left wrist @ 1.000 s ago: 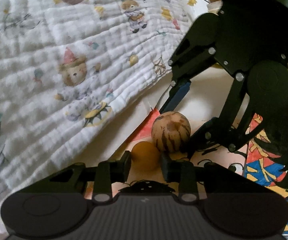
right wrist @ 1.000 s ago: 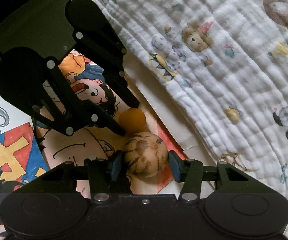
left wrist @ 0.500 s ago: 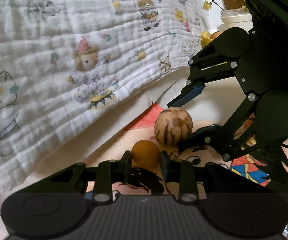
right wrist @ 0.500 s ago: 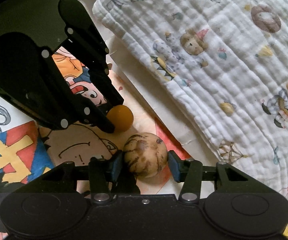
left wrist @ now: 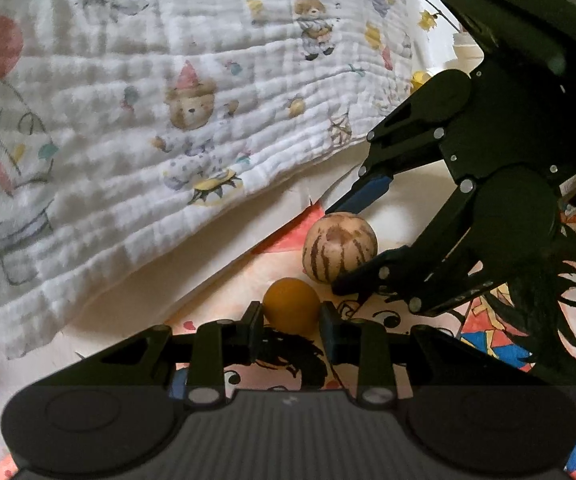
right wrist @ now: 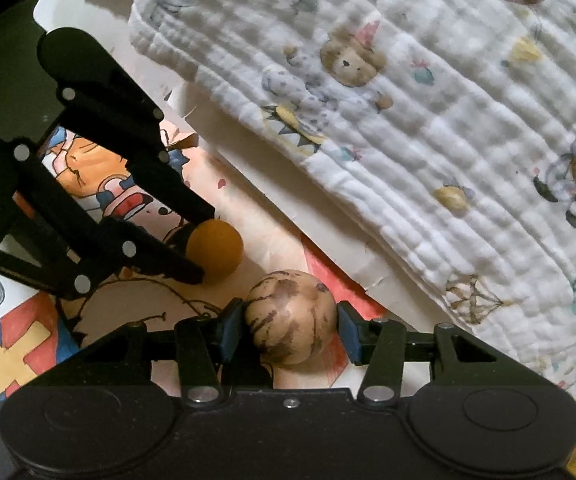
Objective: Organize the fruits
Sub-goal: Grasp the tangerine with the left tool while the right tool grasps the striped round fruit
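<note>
A small orange fruit (left wrist: 292, 305) sits between the fingers of my left gripper (left wrist: 291, 316), which is shut on it just above a cartoon-printed sheet (left wrist: 488, 328). A larger tan fruit with dark stripes (right wrist: 288, 316) is clamped between the blue pads of my right gripper (right wrist: 289, 322). In the left wrist view the striped fruit (left wrist: 338, 248) shows just beyond the orange one, with the right gripper (left wrist: 346, 249) reaching in from the right. From the right wrist the left gripper (right wrist: 200, 246) comes in from the left with the orange fruit (right wrist: 220, 248).
A white quilted blanket with bear prints (left wrist: 168, 120) lies bunched right behind the fruits, its edge (right wrist: 368, 208) a short way off. A pale jar (left wrist: 464, 46) and something yellow (left wrist: 420, 78) stand at the far right behind the blanket.
Both wrists have rolled a little, so the blanket and sheet sit differently in each view. The two fruits have drawn slightly apart. Each gripper keeps its hold.
</note>
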The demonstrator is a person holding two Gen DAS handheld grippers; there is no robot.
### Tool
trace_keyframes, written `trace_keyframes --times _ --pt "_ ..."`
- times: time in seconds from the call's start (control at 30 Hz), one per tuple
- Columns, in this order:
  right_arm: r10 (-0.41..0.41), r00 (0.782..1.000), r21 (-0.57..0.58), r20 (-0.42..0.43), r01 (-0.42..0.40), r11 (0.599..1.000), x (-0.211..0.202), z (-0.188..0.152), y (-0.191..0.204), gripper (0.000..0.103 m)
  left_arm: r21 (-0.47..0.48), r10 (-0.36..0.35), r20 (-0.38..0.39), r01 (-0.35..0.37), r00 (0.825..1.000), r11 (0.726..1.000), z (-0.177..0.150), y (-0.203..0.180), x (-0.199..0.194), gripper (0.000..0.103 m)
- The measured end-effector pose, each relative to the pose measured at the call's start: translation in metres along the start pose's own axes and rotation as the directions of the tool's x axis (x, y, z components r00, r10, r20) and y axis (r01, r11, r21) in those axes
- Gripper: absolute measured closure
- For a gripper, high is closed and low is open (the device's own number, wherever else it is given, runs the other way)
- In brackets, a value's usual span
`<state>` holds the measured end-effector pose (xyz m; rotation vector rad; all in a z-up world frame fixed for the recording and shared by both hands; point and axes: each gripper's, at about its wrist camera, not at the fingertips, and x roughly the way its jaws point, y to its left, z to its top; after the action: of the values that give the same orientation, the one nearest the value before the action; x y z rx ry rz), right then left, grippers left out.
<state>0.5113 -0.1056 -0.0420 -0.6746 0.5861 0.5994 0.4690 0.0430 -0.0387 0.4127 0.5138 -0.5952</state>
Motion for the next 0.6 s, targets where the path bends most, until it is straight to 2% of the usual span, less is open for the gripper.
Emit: trace_keyframes --times 0.27,0.6 --pt "0.003 1.0 -0.016 0.002 -0.002 1.0 -0.001 0.004 -0.004 0.053 -0.018 -0.024 -0.002 0.024 1.0 1.0 -0.003 0.001 -0.008 0.07" --pt "0.026 1.0 -0.035 -0.009 -0.026 0.999 -0.005 0.007 -0.004 0.053 0.033 -0.022 -0.02 0.023 1.0 0.999 0.002 -0.007 -0.004 0.069"
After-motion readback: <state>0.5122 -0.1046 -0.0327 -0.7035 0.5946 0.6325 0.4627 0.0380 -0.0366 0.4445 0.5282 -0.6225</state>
